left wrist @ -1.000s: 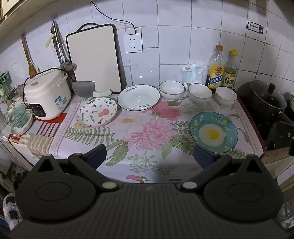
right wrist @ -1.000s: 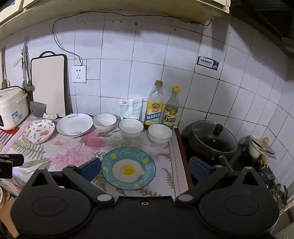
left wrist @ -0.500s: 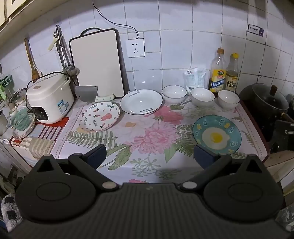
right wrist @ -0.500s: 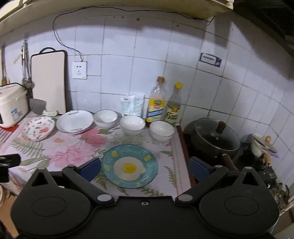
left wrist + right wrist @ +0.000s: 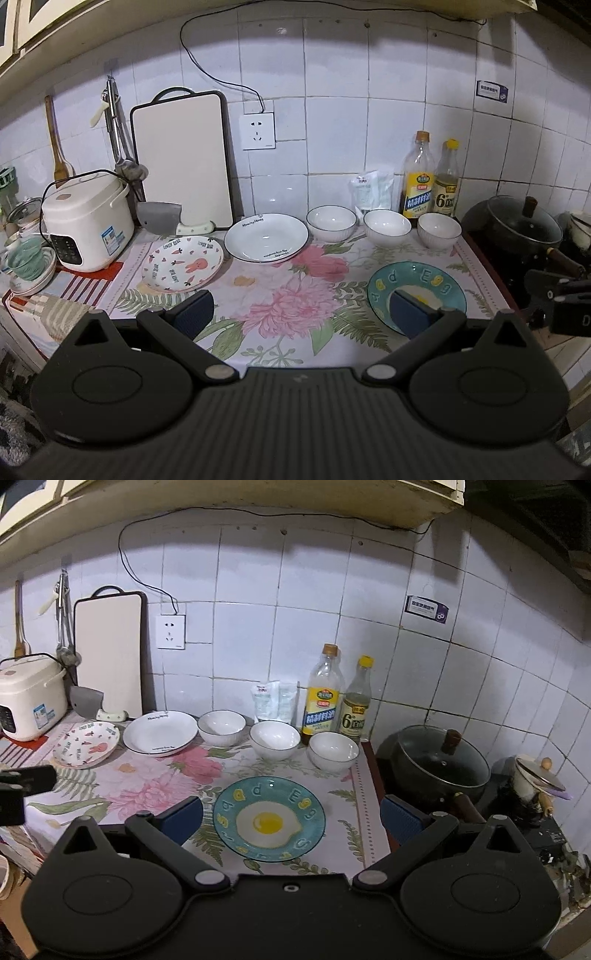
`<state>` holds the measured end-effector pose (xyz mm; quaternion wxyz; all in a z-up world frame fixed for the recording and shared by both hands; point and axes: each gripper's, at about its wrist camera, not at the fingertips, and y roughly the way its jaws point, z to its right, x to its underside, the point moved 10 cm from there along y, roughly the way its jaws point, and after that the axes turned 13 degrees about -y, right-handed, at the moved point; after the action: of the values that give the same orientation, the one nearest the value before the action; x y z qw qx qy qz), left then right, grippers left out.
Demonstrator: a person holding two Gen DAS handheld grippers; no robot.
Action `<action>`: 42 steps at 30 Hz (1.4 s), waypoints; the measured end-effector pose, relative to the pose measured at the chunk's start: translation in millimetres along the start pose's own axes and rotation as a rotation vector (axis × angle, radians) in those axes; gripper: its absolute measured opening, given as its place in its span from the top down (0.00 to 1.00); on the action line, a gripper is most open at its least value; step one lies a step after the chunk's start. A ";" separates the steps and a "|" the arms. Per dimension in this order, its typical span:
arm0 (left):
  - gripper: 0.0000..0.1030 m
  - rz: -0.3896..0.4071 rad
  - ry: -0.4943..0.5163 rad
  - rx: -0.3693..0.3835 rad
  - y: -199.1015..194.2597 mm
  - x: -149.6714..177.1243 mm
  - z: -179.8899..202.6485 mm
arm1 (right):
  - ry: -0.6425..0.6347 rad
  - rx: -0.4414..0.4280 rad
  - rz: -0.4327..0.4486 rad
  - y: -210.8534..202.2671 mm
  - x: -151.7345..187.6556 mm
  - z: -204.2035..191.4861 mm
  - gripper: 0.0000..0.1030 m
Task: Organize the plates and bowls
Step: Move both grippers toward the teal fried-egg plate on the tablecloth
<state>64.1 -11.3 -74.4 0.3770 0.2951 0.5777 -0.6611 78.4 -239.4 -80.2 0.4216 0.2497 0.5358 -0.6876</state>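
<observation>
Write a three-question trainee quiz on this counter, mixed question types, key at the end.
1. How many white bowls stand in the row in front of the two bottles?
2. True or false: the right tongs are shut on the egg plate.
3. Which dish lies closest to the rice cooker?
A. the egg plate
B. the rabbit plate
C. the large white plate

Key
1. Three, standing separately, none stacked.
2. False: the right tongs are open and hold nothing. The plate lies flat on the floral cloth.
3. B
</observation>
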 end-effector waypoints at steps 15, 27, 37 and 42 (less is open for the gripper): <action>0.00 -0.010 -0.052 -0.010 2.5 7.9 -11.7 | -0.013 -0.039 -0.015 3.5 12.4 -18.4 0.00; 0.00 0.018 -0.049 -0.058 2.6 7.1 -23.9 | 0.010 -0.023 -0.050 8.0 17.5 -12.3 0.00; 0.00 0.032 -0.053 -0.045 1.0 6.9 -24.7 | 0.009 -0.007 -0.059 8.8 20.0 -6.6 0.00; 0.00 0.030 -0.056 -0.040 1.1 9.5 -22.8 | 0.001 -0.006 -0.060 8.5 19.7 -5.9 0.00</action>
<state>58.8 9.7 -86.5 0.4089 0.2774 0.5756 -0.6516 74.8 -240.6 -102.1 0.4011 0.2326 0.5455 -0.6982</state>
